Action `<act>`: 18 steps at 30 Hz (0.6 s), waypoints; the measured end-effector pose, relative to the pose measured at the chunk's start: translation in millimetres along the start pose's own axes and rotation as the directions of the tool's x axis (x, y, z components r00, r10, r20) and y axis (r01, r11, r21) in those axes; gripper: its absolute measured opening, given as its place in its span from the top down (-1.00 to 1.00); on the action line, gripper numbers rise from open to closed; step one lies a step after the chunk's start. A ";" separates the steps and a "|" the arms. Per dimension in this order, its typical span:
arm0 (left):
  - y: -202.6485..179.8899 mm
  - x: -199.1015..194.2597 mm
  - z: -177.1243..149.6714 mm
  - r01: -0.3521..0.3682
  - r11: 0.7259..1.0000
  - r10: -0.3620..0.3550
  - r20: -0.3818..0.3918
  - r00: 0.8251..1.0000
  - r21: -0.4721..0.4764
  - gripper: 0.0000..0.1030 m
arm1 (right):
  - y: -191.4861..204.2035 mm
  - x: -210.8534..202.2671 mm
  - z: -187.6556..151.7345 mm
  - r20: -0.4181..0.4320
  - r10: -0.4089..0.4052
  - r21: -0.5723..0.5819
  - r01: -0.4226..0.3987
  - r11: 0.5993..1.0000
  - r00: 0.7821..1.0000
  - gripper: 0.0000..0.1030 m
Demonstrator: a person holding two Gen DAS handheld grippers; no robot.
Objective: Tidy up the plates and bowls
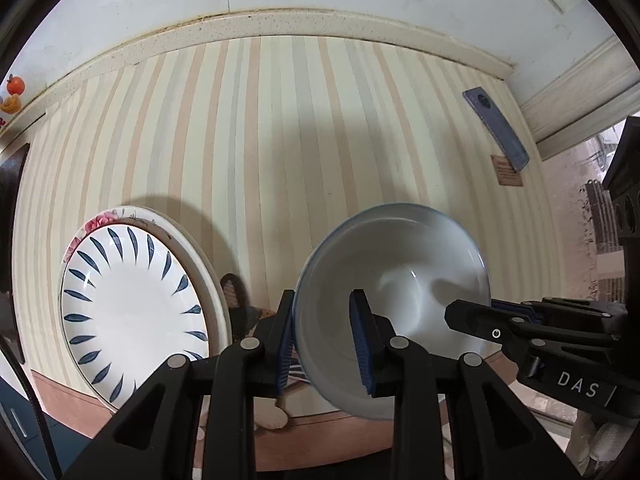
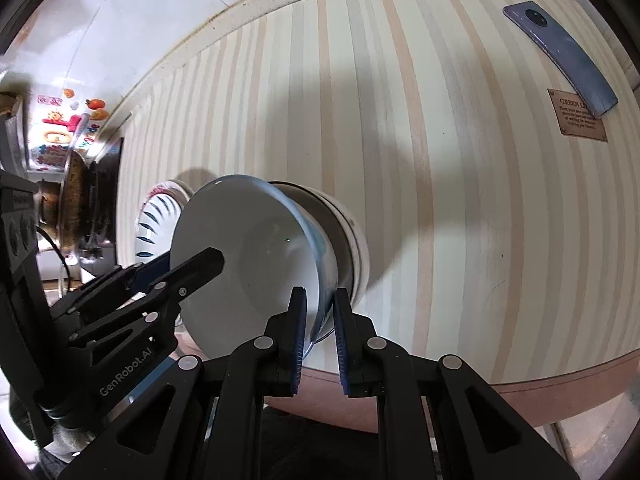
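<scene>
White bowl with thin blue rim, glossy, plain inside. It's held between both grippers over the near edge of the striped tablecloth, opening tipped toward the cameras and the left, base pointing away. In the right wrist view it sits in or right against a second bowl with a dark band; can't tell if they touch. Left gripper clamps the bowl's near-left rim, one blue pad inside, one outside. Right gripper pinches the opposite rim, wall between its pads. To the left, a white plate with dark blue leaf strokes lies stacked on a floral-rimmed plate. A blue phone lies far right, well apart, over a brown label.
</scene>
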State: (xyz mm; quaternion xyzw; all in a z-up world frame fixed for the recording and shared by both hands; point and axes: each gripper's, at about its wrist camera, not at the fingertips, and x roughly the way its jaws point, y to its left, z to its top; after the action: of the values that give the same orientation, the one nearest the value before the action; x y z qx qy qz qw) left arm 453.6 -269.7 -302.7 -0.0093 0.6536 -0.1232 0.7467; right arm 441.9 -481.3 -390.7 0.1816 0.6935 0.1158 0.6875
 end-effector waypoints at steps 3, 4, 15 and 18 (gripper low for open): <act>-0.4 3.4 1.1 -0.012 1.000 0.012 0.001 1.000 0.009 0.53 | -0.4 3.3 1.4 -0.008 -0.011 0.003 0.011 1.000 1.000 0.70; -0.9 4.1 2.2 -0.015 1.000 0.015 0.000 1.000 0.013 0.53 | -1.8 4.1 1.5 -0.009 -0.014 0.006 0.014 1.000 1.000 0.71; -3.4 5.0 4.3 -0.036 0.999 0.035 0.013 0.999 0.036 0.53 | -0.2 3.7 4.9 -0.003 -0.025 0.011 0.025 1.000 1.000 0.71; -3.8 3.8 3.6 -0.035 0.999 0.034 0.012 0.999 0.037 0.53 | -0.4 3.7 3.7 0.002 -0.022 0.024 0.022 0.999 1.000 0.70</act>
State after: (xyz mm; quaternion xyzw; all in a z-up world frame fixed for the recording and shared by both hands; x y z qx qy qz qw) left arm 456.9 -274.7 -305.2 0.0154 0.6471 -0.1224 0.7524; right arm 445.7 -480.5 -394.4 0.1824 0.6960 0.0998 0.6873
